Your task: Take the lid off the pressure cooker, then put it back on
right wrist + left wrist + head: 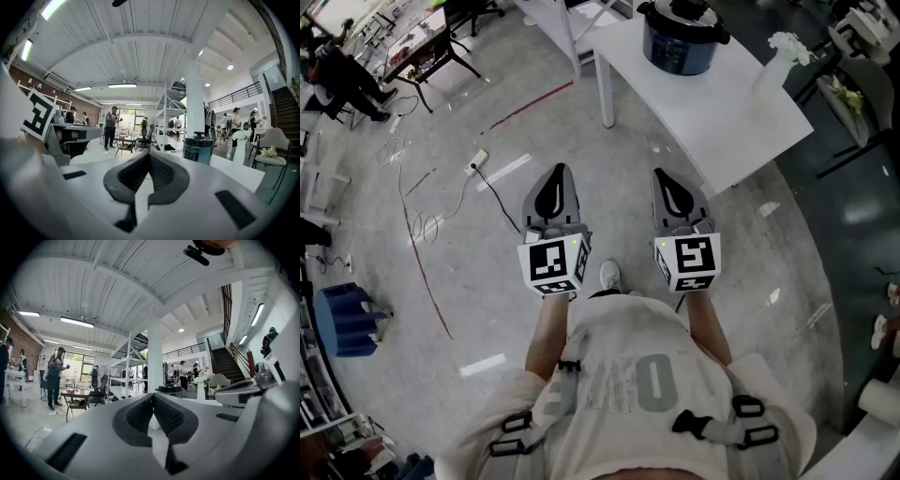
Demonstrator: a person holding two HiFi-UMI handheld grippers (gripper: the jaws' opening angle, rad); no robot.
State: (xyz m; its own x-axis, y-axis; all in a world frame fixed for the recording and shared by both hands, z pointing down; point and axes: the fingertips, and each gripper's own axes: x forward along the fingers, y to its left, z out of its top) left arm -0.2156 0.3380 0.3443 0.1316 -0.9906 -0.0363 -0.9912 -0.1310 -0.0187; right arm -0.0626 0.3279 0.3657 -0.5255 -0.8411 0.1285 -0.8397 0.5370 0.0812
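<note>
Ahead of our right gripper [149, 157] we see the round blue pressure cooker [198, 150], its black lid [199, 137] on. Our left gripper [153, 397] and the right both hold ribbed black jaws together, empty.

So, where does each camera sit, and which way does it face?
Head view: on the person's head, facing steeply down; chest, forearms, left gripper and right gripper show.
Left gripper view: on that gripper, facing level along its shut jaws; right gripper at right edge.
Right gripper view: on that gripper, facing its shut jaws and the pressure cooker; left gripper at left.
Shared: head and right gripper views show the pressure cooker.
</note>
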